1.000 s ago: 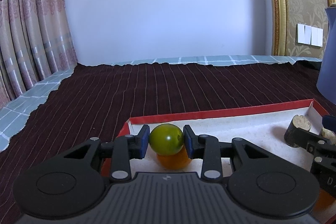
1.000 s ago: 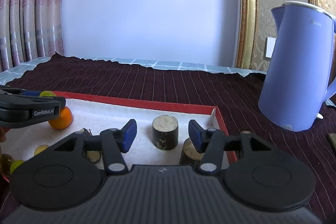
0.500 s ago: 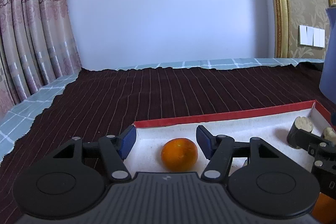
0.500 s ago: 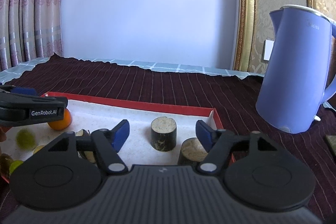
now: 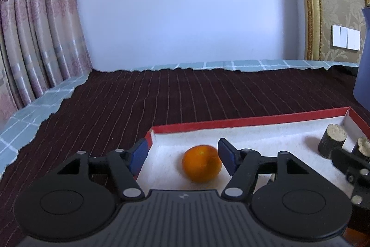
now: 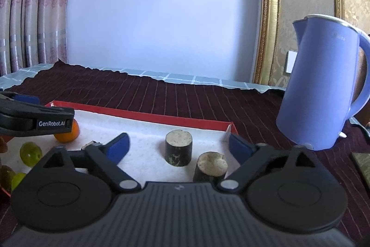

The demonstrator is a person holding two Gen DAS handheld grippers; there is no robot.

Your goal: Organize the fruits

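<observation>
Soft, even daylight fills both views; the pale blue-white wall (image 5: 185, 15) reads bright without glare. Shadows are faint beneath the round orange fruit (image 5: 201, 166) and the dark cut cylinders (image 6: 178, 147). Fisheye distortion bows the pink patterned curtains (image 6: 27, 8) at upper left. Corners vignette dark; mild softness throughout.

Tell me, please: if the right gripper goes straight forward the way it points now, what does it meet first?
Probably the nearer dark sugarcane piece, lying just ahead between the opening fingers of the right gripper; a second piece stands behind it in the red-rimmed tray. Depth is uncertain.
</observation>
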